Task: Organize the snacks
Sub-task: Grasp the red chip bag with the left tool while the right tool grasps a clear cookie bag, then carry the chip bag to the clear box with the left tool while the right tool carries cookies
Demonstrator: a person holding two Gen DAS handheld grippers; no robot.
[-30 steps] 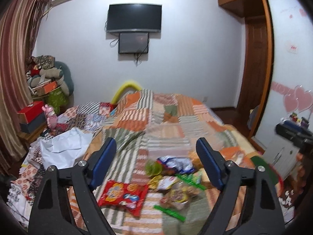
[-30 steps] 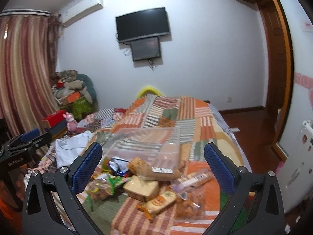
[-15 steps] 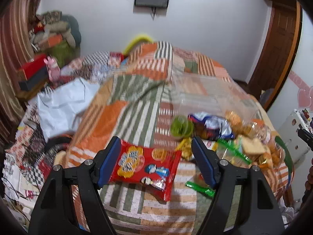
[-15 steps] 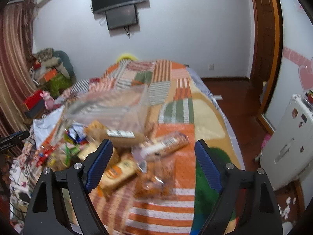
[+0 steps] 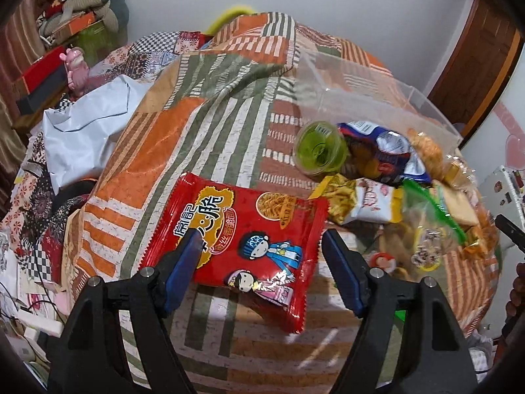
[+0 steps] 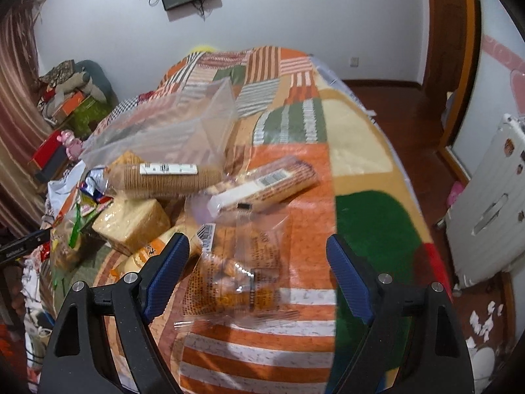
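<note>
I am holding my left tongs over the red noodle packet on the quilt, its jaws apart and opening, pads not pressing. My right tongs, jaws apart, are straddling the clear cracker bag. I should lower squarely before squeezing; the clear bin is waiting behind.

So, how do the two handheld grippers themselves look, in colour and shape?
The left gripper and the right gripper look alike: black angular frames with triangular cut-outs, silver round bolts, and long blue ribbed pads inside both fingers. No cables or sleeves show.
</note>
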